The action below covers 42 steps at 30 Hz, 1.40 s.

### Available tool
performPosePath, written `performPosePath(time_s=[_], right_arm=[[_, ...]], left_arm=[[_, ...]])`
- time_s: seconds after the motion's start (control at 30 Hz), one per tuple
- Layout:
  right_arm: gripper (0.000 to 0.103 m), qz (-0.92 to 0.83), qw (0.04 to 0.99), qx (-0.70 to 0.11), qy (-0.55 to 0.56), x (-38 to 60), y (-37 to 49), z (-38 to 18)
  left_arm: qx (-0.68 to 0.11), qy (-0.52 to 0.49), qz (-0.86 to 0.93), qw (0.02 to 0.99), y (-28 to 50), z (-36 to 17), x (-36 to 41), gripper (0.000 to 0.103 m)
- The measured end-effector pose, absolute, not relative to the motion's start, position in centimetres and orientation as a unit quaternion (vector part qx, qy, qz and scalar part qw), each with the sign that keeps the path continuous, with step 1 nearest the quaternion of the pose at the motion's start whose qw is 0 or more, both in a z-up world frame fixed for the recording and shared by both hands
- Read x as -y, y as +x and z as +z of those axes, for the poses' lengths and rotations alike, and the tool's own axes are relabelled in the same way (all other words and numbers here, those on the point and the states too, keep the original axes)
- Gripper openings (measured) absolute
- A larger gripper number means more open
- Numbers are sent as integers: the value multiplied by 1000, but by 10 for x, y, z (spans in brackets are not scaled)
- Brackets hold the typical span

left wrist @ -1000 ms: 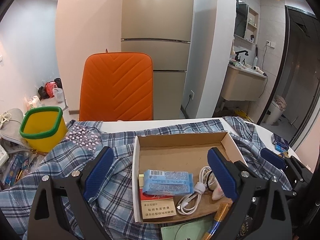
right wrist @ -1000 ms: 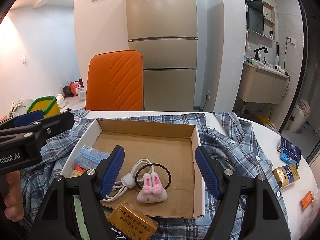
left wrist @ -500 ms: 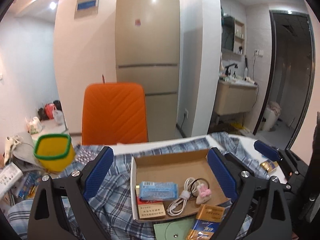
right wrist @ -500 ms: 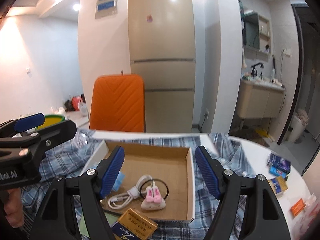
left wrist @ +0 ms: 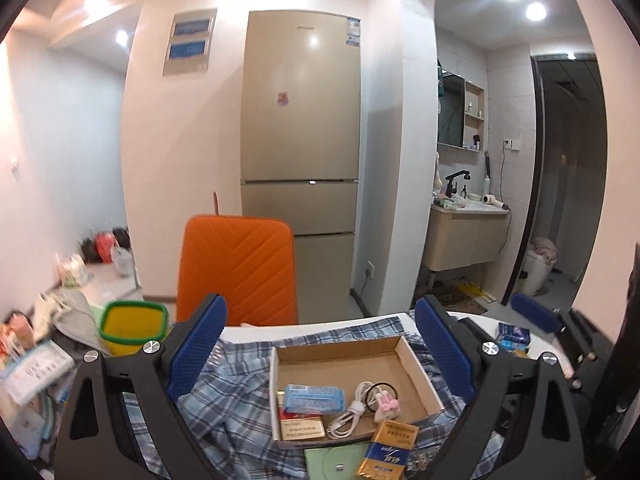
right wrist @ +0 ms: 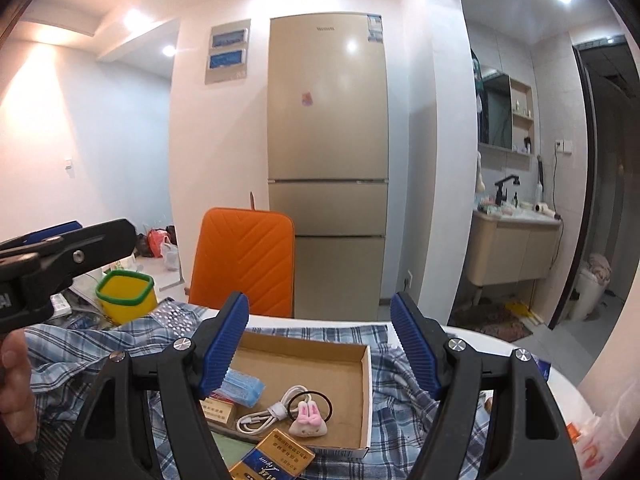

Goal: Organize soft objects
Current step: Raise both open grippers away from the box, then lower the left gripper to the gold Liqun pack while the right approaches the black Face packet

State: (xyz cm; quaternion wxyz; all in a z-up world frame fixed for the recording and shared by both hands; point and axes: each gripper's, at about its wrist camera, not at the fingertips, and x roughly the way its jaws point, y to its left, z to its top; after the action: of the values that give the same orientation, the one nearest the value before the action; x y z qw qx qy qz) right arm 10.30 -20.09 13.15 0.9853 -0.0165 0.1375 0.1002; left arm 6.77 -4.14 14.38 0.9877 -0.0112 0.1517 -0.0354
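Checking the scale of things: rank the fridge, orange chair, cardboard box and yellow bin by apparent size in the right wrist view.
1. fridge
2. orange chair
3. cardboard box, nearer the camera, so unsure against the chair
4. yellow bin

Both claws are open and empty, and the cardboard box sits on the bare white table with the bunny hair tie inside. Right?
Not quite: the box sits on the plaid shirt, not on bare table, as the right wrist view shows. The rest holds: left claw and right claw are open and empty, and the bunny hair tie lies inside.
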Motion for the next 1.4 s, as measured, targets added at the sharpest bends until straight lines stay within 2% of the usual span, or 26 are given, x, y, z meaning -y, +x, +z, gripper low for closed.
performPosePath(time_s=[0.23, 0.5, 1.03, 1.4], right_arm=[[76, 103, 986, -130, -27, 205, 74, 131], [76, 99, 982, -158, -18, 214, 55, 106], [76, 75, 969, -237, -8, 226, 67, 24], [76, 54, 954, -294, 12, 236, 90, 6]], left_arm=[[-139, 19, -15, 990, 44, 135, 52, 94], [-150, 16, -25, 988, 21, 111, 54, 95], [-236, -18, -22, 971, 36, 25, 51, 94], [-292, -26, -11, 956, 55, -9, 46, 94]])
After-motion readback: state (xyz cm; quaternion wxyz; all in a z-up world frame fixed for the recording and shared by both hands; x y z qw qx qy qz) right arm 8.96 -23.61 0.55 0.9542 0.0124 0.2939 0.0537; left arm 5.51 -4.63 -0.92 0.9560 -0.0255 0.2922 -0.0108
